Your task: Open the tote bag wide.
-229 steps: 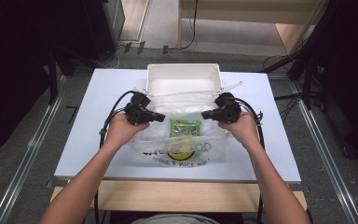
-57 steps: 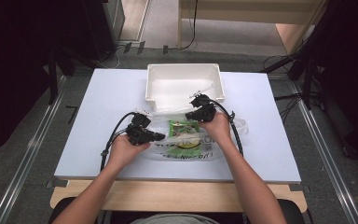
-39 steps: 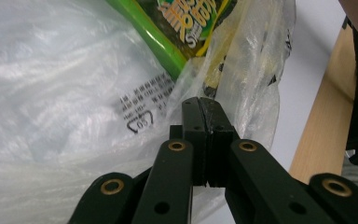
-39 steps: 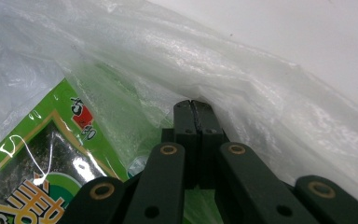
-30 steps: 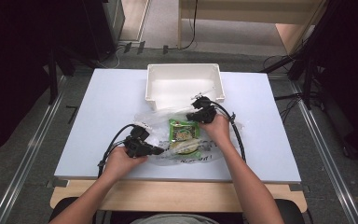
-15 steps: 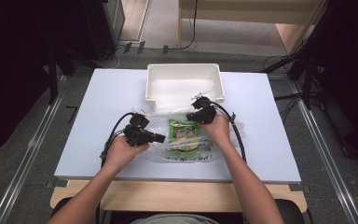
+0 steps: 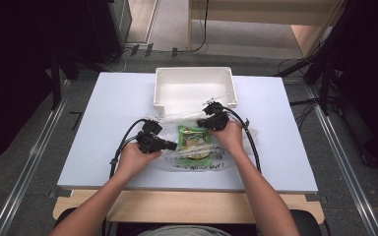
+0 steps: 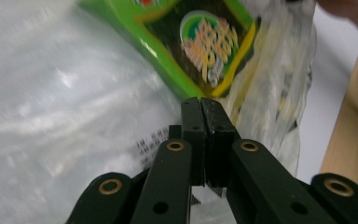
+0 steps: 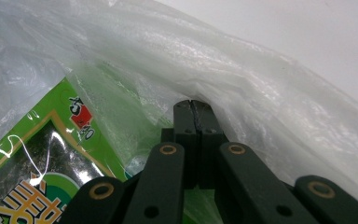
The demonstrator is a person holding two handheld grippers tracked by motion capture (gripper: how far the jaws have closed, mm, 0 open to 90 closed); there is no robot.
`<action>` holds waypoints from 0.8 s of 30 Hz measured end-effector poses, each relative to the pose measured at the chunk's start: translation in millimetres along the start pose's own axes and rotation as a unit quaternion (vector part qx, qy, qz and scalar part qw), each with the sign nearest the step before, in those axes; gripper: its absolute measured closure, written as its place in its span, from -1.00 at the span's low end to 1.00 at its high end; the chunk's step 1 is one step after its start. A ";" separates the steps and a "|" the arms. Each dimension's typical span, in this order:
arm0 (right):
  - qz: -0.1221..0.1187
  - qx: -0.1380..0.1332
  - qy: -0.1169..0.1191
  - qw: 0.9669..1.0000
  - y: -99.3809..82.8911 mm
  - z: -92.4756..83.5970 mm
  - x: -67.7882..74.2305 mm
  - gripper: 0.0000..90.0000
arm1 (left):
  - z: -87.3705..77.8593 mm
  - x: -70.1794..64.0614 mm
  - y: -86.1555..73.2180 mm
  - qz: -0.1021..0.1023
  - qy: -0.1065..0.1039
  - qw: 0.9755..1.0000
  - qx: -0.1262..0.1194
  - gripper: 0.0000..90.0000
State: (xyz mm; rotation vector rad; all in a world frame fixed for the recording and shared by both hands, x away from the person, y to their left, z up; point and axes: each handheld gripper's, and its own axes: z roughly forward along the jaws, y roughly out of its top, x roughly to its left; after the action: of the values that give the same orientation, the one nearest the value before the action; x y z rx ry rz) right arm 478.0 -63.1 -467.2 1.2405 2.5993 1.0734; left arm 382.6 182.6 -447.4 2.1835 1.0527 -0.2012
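Note:
A clear plastic bag lies crumpled on the white table, with a green snack packet inside it. My left gripper sits at the bag's left side, pointing right. Its jaws are pressed together on the film, just short of the green packet. My right gripper is at the bag's far edge, above the packet. In the right gripper view, that gripper is shut on a bunched fold of the bag, with the packet lower left.
A white open bin stands on the table just behind the bag, its front wall close to my right gripper. The table's wooden front edge runs near the person's forearms. Black cables trail from both grippers across the table.
My left gripper has moved a little away from the table's front edge and toward the packet, and the bag's left side bunched with it. The right gripper stayed put.

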 end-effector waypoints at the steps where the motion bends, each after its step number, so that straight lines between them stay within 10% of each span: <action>1: 0.001 -0.001 0.000 1.000 0.0 0.2 -0.1 1.00 | 1.2 -0.4 -3.1 0.002 0.000 1.000 0.004 1.00; 24: -0.001 -0.004 -0.013 1.000 -0.4 0.7 3.4 1.00 | -0.8 -32.6 -56.1 0.033 -0.033 0.998 0.040 1.00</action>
State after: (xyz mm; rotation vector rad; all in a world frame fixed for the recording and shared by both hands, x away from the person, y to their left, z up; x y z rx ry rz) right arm 475.7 -60.5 -467.2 1.2421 2.5742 1.0588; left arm 319.6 186.7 -462.7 2.2637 0.9495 -0.2877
